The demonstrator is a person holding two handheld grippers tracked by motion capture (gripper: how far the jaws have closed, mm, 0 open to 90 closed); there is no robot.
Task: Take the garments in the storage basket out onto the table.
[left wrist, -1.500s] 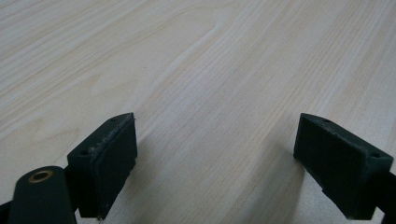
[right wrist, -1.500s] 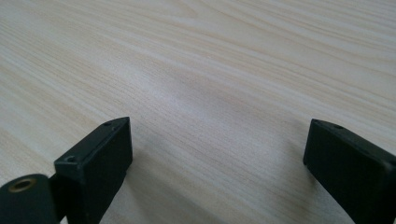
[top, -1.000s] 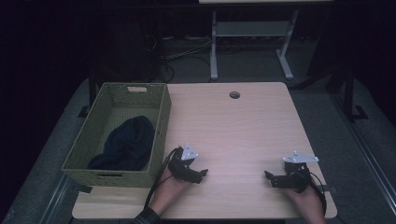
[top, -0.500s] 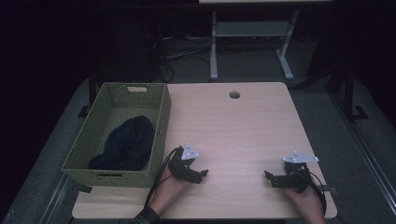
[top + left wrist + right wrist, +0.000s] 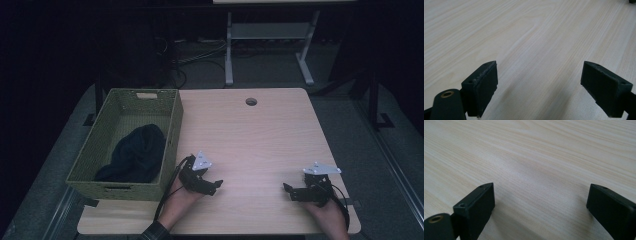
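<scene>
Both tongs rest low over the near part of the pale wooden table (image 5: 250, 140), each held in one of the person's hands. On the left gripper (image 5: 216, 184), the two black jaws stand wide apart with nothing but bare wood grain between them, as the left gripper view (image 5: 539, 82) shows. Its grey three-cornered plate sits on top, and a black cable trails back along the forearm. On the right gripper (image 5: 287, 189), the jaws are likewise spread well apart and hold nothing; the right gripper view (image 5: 540, 205) has plain tabletop in the gap. The two grippers lie well apart from each other, the left one near the table's middle front, the right one toward the front right corner.

Just beside the left gripper, at the table's left edge, stands a green woven rectangular basket (image 5: 172, 130). Inside it lies a dark, crumpled piece of cloth (image 5: 135, 155), heaped toward the near end. Farther off, a small round hole (image 5: 251, 101) sits in the tabletop near the far edge.
</scene>
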